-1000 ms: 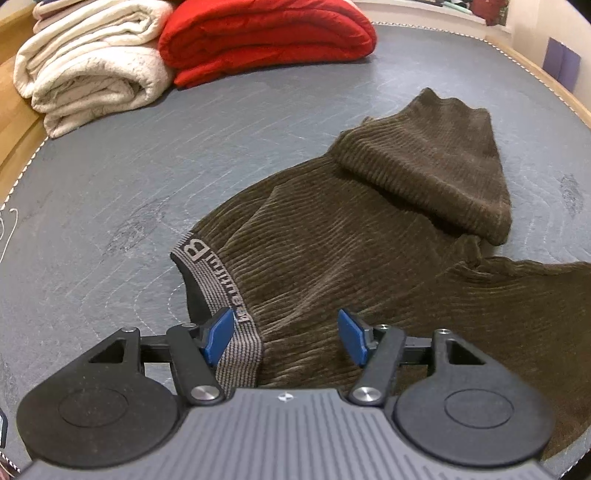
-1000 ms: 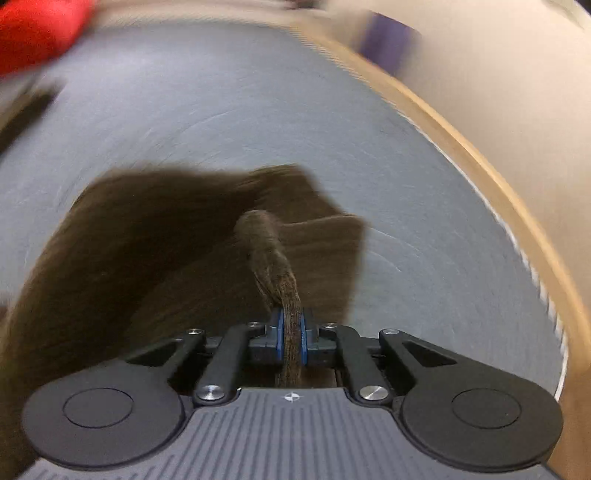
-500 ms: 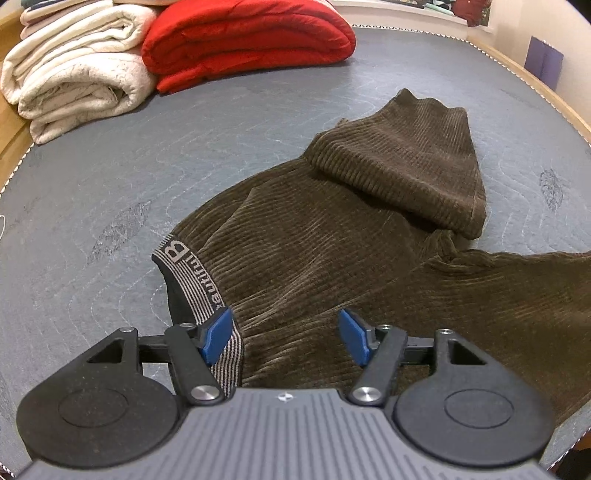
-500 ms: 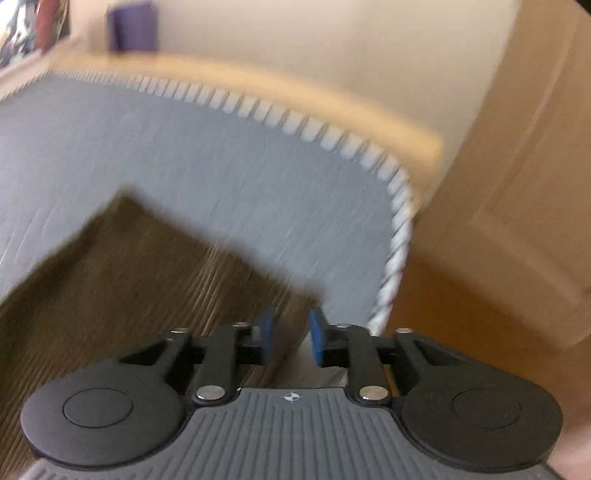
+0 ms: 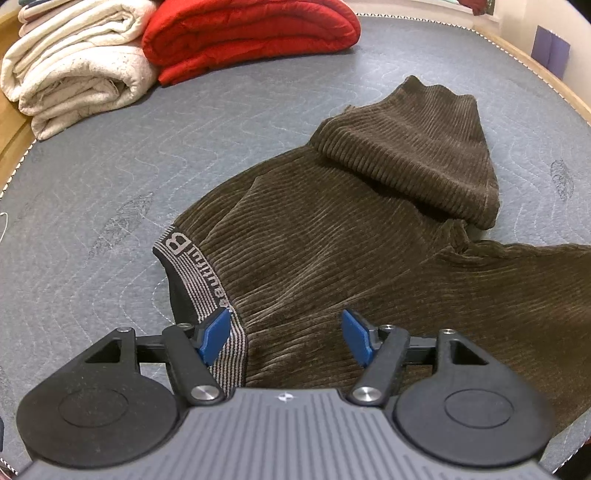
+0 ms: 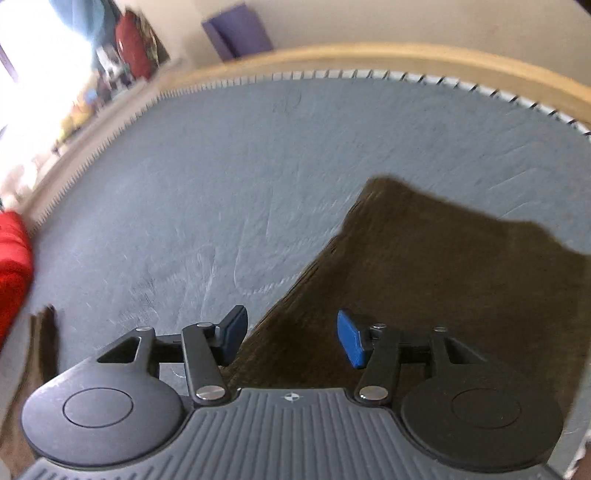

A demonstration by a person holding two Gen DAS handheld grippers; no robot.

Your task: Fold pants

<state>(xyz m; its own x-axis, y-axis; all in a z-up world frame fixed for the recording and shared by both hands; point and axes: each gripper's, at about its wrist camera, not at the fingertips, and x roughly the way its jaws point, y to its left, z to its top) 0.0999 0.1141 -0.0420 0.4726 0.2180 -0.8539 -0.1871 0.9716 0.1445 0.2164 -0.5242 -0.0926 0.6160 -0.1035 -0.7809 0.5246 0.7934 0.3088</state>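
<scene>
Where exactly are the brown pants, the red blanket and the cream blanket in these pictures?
brown pants [image 5: 332, 251]: left wrist view, middle of the corduroy seat.
red blanket [image 5: 251, 33]: left wrist view, top of the folded stack.
cream blanket [image 5: 74, 74]: left wrist view, front of the folded roll.
</scene>
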